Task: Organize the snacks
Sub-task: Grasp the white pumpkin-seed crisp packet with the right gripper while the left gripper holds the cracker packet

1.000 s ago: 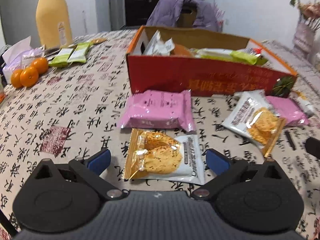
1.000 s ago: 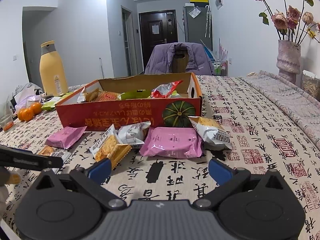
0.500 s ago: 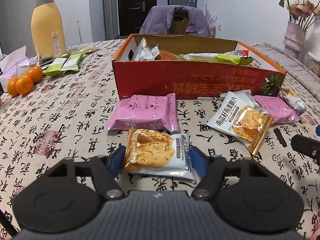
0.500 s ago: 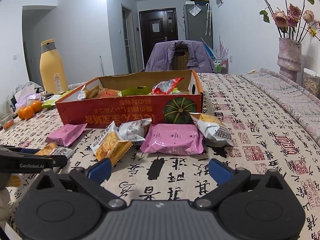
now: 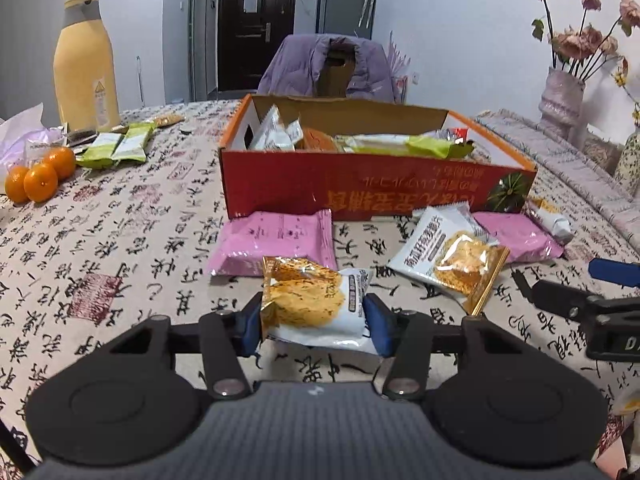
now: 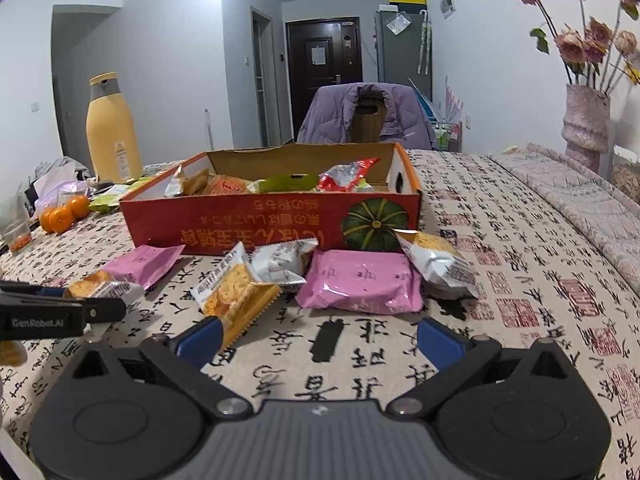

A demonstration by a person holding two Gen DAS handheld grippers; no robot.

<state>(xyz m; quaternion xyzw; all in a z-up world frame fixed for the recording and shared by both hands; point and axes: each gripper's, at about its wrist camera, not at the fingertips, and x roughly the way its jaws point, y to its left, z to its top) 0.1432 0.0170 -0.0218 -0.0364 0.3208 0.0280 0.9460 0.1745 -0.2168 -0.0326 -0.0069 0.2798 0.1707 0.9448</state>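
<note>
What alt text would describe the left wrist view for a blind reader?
The left gripper, its fingers just closed, pinches a gold-and-white cracker packet above a patterned tablecloth. Behind it lie pink packets and a red cardboard box of snacks.

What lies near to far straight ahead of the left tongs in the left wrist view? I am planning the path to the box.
left tongs shut on the cracker packet → pink packet → red snack box → purple jacket on the chair → dark door

Glossy crinkled foil snack packet [image 5: 316,304], matt cardboard box [image 5: 360,188], printed woven cloth tablecloth [image 5: 132,232].
</note>
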